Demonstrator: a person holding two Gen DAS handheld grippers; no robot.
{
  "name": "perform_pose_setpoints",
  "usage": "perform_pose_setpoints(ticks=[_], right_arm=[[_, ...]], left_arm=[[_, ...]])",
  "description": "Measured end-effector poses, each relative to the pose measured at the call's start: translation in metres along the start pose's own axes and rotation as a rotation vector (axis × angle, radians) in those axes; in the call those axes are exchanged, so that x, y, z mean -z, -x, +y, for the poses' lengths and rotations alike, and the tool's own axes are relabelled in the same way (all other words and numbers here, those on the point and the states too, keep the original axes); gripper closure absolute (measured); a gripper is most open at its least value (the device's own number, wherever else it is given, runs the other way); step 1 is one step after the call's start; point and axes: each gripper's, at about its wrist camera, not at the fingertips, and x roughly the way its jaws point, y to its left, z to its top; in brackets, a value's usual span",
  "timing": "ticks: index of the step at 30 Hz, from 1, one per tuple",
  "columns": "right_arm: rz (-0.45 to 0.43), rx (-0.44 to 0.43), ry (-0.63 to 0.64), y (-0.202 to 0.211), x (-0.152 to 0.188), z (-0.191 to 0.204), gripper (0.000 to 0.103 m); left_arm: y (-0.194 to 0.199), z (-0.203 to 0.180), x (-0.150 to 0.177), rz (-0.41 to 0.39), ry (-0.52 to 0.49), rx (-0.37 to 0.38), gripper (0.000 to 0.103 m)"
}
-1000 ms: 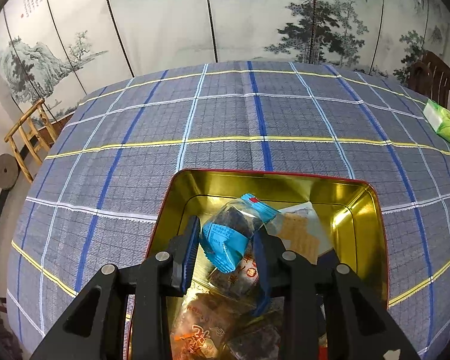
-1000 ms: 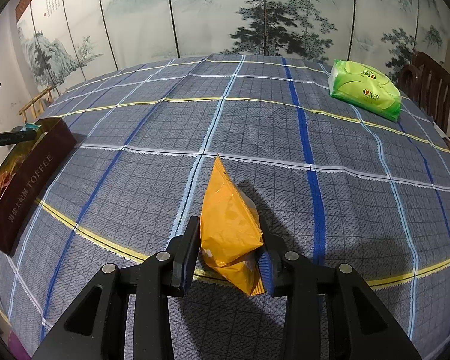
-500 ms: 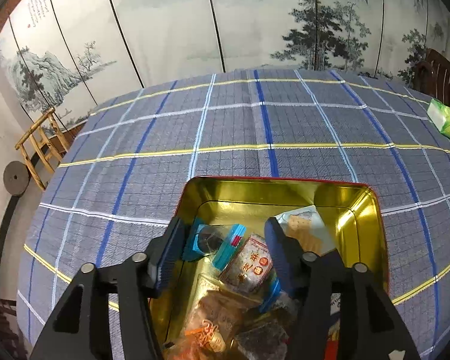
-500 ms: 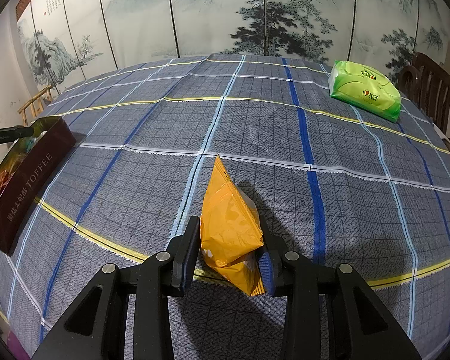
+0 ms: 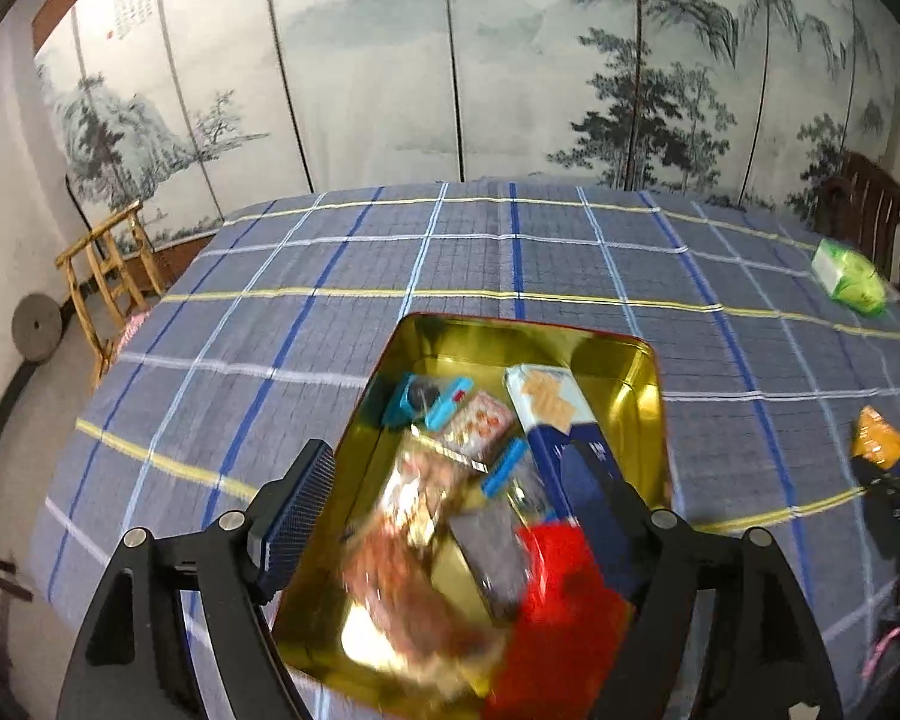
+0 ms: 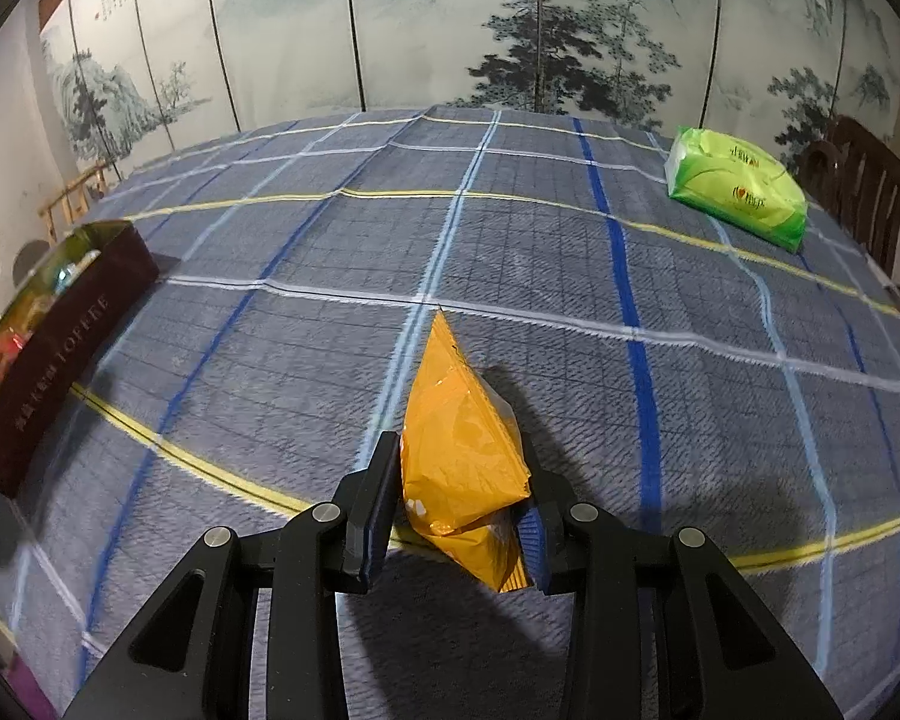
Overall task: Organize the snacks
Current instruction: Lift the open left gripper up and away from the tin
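- L cam was motion-blurred low in frame: near snacks in the tin [image 5: 642, 360] smeared, only a red pack [image 5: 561, 588] and a brownish wrapper [image 5: 414, 546] readable by colour. Tin's near edge was cut off behind the gripper frame.
- Left gripper [image 5: 450, 516] hung over the tin, jaws opening, spread wide, nothing between the pads. Left pad sat outside the tin's left wall, right one over the contents.
- Sharper at the tin's far end: blue-ended candy [image 5: 429, 399], pale cracker pack [image 5: 546, 402], lying flat on gold metal.
- Right gripper [image 6: 459, 516] had fingers pressed in on the orange packet [image 6: 459, 450]; packet stood upright on edge, crinkled foil, tip pointing away. Its lower corner was hidden behind the right pad.
- In R cam the tin [image 6: 60, 348] was cropped at the left edge; dark maroon side, "TOFFEE" lettering legible, contents hard to make out.
- Checked tablecloth [image 6: 510, 276] was open btwn packet and tin, no obstacles. Green tissue pack [image 6: 738, 192] sat well apart near the far right edge, by a dark wooden chair [image 6: 864, 180].
- Painted folding screen [image 5: 510, 60] closed the back.
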Motion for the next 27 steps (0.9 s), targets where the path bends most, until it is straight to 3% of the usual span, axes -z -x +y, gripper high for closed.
perform_pose_setpoints(ticks=[17,27], right_arm=[[0.0,-0.101,0.017,0.031,0.009,0.058,0.067],[-0.012,-0.255,0.08,0.049,-0.006,0.129,0.067]], left_arm=[[0.051,0.017,0.047,-0.004,0.053,-0.026,0.019],[0.054,0.038,0.072,0.012,0.089,-0.041,0.019]])
